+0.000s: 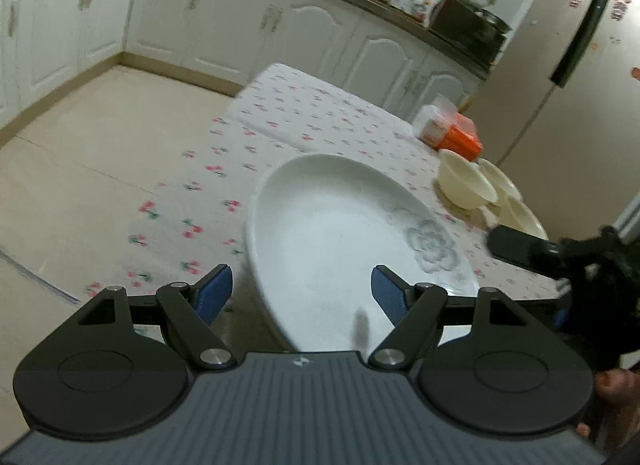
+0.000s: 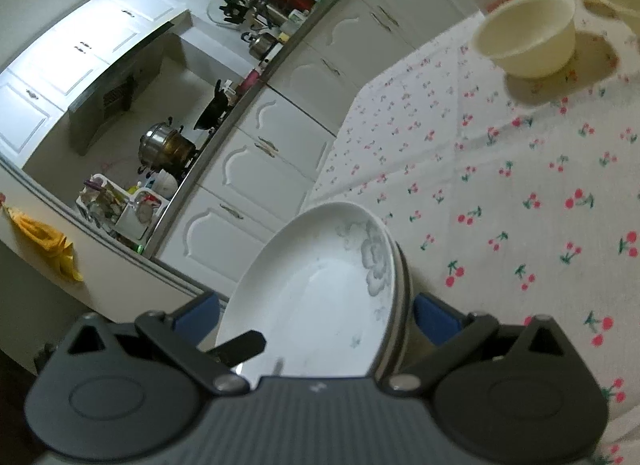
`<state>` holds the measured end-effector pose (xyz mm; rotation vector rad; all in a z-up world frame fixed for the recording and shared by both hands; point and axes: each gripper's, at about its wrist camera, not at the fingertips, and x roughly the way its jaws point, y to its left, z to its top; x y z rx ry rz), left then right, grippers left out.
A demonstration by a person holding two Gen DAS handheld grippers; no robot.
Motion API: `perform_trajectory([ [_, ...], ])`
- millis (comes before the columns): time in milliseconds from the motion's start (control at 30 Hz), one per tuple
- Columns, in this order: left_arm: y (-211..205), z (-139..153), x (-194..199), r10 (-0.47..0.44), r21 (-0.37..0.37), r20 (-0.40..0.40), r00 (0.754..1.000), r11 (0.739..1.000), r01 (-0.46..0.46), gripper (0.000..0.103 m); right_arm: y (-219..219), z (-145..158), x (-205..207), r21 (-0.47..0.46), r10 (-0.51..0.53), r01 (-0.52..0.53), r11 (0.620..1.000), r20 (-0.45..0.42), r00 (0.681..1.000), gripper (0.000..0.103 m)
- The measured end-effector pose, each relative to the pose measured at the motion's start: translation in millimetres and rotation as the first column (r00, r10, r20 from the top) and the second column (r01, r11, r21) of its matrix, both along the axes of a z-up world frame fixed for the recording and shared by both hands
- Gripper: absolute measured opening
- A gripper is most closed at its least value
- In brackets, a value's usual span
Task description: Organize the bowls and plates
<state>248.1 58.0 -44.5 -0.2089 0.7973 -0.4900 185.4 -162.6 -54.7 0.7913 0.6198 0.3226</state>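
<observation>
— Location of the plates [image 2: 316, 297]?
— Stacked on the table [image 2: 500, 185], at its near edge.
— And the bowls [image 1: 466, 181]?
— From the left wrist view, clustered at two o'clock of the stack, well apart. A box [image 1: 452, 131] sits just behind them at twelve o'clock.

A cherry-print tablecloth [image 1: 304, 117] covers the table. On its far right corner sits an orange box [image 1: 460, 139] with a clear packet [image 1: 434, 121] just beside it. Beyond the cloth run white cabinets [image 1: 224, 37] under a cluttered counter. A steel pot [image 2: 166, 147] and kettle [image 2: 260, 43] stand on that counter.
</observation>
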Motion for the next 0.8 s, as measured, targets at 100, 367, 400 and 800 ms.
perform_trajectory([
  [100, -7.0, 0.5, -3.9, -0.021, 0.034, 0.022, 1.000, 0.999, 0.020, 0.098, 4.1, 0.9, 0.8, -0.019, -0.003, 0.003, 1.000, -0.004, 1.000, 0.103],
  [367, -6.5, 1.9, -3.7, -0.025, 0.050, 0.024, 0.999, 0.998, 0.024, 0.097, 4.5, 4.3, 7.7, -0.025, -0.023, 0.022, 0.999, -0.021, 1.000, 0.103],
  [400, -7.3, 2.0, -3.3, -0.026, 0.057, 0.025, 0.999, 0.998, 0.024, 0.097, 4.0, 4.8, 9.8, -0.025, -0.024, 0.023, 0.999, -0.022, 0.999, 0.103],
  [800, -16.7, 0.5, 25.9, 0.021, 0.055, 0.005, 1.000, 0.998, -0.021, 0.095, 1.7, 17.3, 48.3, -0.071, -0.023, 0.024, 0.997, 0.010, 1.000, 0.103],
])
